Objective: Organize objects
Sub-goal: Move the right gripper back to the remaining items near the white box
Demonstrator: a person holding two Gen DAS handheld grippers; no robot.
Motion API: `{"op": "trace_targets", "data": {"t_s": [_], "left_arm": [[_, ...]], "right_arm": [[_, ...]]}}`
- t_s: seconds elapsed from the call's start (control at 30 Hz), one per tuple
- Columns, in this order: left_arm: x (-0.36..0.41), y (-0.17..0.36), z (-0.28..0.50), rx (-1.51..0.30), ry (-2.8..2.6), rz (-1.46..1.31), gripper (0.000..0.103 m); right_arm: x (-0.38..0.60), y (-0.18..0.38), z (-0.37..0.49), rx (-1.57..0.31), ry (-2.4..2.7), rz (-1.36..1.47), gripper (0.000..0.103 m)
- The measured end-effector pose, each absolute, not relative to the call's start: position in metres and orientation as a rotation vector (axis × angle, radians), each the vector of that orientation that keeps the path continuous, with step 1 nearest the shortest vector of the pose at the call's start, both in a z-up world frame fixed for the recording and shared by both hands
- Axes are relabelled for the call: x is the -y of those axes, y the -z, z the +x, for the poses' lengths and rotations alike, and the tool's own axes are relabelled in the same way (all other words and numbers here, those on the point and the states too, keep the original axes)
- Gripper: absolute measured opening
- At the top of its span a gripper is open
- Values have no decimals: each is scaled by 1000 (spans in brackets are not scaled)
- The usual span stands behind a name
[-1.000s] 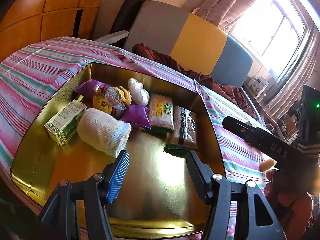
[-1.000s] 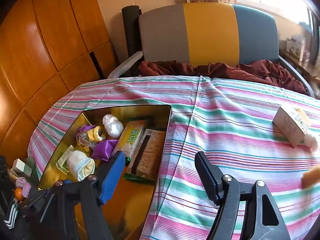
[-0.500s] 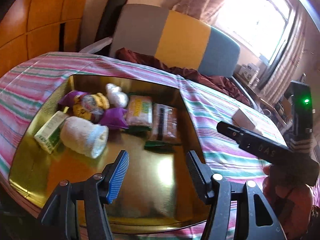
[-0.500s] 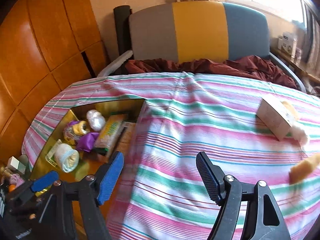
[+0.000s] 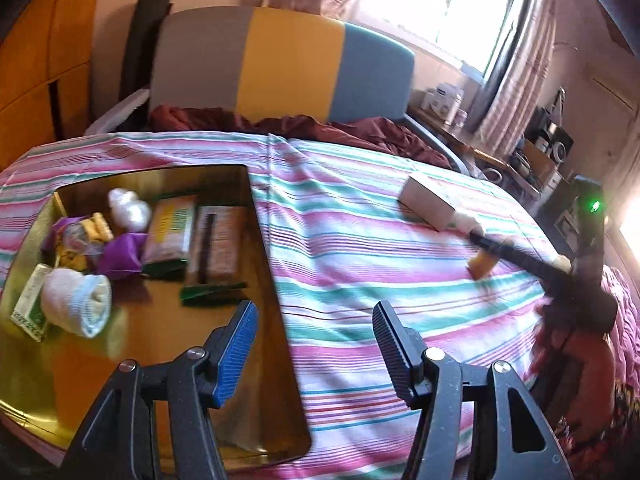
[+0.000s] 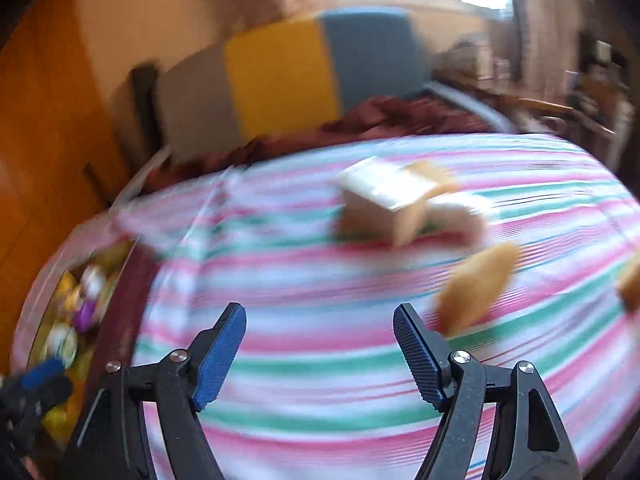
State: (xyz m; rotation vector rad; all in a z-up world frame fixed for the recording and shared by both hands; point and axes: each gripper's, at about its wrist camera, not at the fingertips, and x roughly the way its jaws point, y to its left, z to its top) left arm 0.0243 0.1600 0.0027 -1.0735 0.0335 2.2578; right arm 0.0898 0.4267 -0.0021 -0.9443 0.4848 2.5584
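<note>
A gold tray lies at the left of the striped table and holds a rolled white sock, a green box, purple wrappers and cracker packs. My left gripper is open and empty over the tray's right edge. My right gripper is open and empty above the cloth. A beige box and an orange-tan piece lie ahead of it; they also show in the left wrist view, the box and the piece. The right wrist view is blurred.
A grey, yellow and blue chair back with a dark red cloth stands behind the table. A cluttered shelf is at the far right under the window. Another tan piece lies at the right edge.
Both grippers have swung right, away from the tray and toward the box and tan pieces. The right gripper has come much closer to them. Both stay open.
</note>
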Motion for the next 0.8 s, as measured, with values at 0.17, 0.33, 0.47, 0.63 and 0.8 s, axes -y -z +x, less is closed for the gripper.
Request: {"op": "trace_targets", "data": {"t_s": [0.17, 0.33, 0.47, 0.63, 0.8], "left_arm": [[-175, -1, 33, -59, -2222, -1070, 61], [-181, 4, 40, -77, -2196, -1090, 61], [-181, 6, 42, -85, -2194, -1093, 61], [-181, 5, 42, -82, -2199, -1096, 61], [-184, 7, 43, -85, -2191, -1117, 61]], "right_arm": [[-504, -7, 118, -621, -2433, -788, 85], [-550, 14, 110, -713, -2372, -873, 90], [-549, 25, 102, -744, -2439, -908, 90], [-508, 21, 96, -721, -2632, -867, 92], [-454, 18, 85, -689, -2836, -1008, 91]]}}
